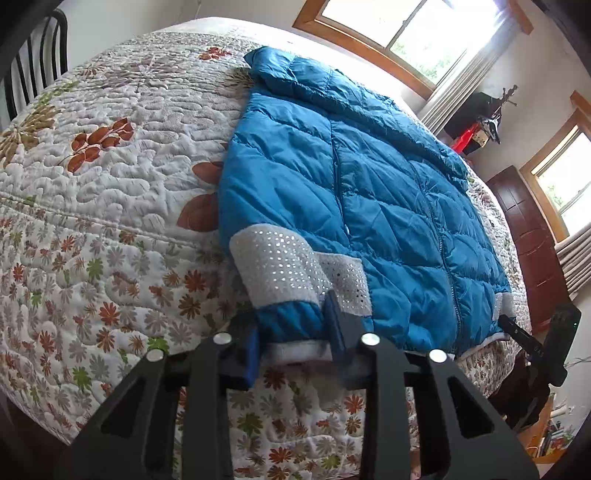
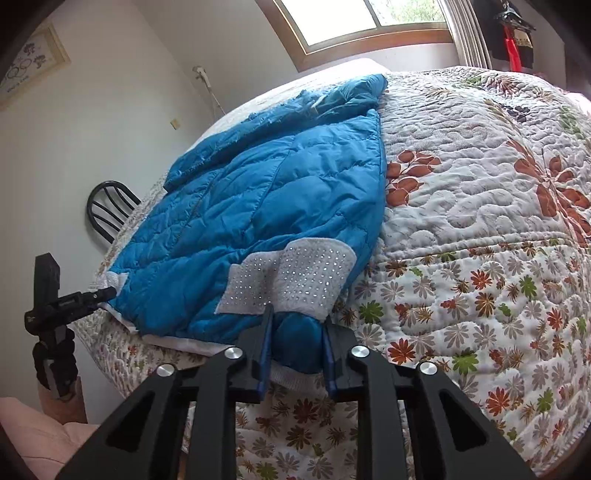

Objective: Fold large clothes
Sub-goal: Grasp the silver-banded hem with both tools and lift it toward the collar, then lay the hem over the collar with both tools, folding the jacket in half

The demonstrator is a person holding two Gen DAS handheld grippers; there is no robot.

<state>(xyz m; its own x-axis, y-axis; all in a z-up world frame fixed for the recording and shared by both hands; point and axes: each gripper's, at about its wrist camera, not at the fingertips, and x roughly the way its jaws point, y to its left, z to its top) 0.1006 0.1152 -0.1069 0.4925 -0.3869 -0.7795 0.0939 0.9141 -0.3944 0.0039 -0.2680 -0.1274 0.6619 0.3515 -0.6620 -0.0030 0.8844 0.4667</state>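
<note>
Bedding fills both views: a quilted floral bedspread (image 1: 110, 192) covers the bed, and on it lies a blue puffer jacket (image 1: 369, 192), spread flat with its zipped front up, its collar at the far end and its hem at the near edge of the bed. Both sleeves are folded in over the body, each ending in a white cuff band (image 1: 273, 266) studded with small shiny dots.

In the left wrist view, the left claw (image 1: 295, 350) sits at the jacket's near left corner. Blue fabric and the white ribbed hem fill the gap between its blue-padded fingers (image 1: 338, 332), and both pads press against the cloth, so the claw is clamped on the jacket's hem corner just below the sleeve cuff. The other claw's black body shows at the far right of this view, at the opposite hem corner.

In the right wrist view, the right claw (image 2: 295, 347) is at the jacket's near right corner. A bunched fold of blue fabric bulges between its fingers (image 2: 266, 343), with the white hem (image 2: 295, 376) below, and the pads grip it from both sides; the dotted cuff (image 2: 295, 280) lies just beyond the fingertips. The left claw (image 2: 103, 295) appears at the left, touching the other hem corner.

A black metal chair (image 2: 107, 210) stands beyond the bed's left side, and wood-framed windows (image 1: 399, 33) light the far wall.
</note>
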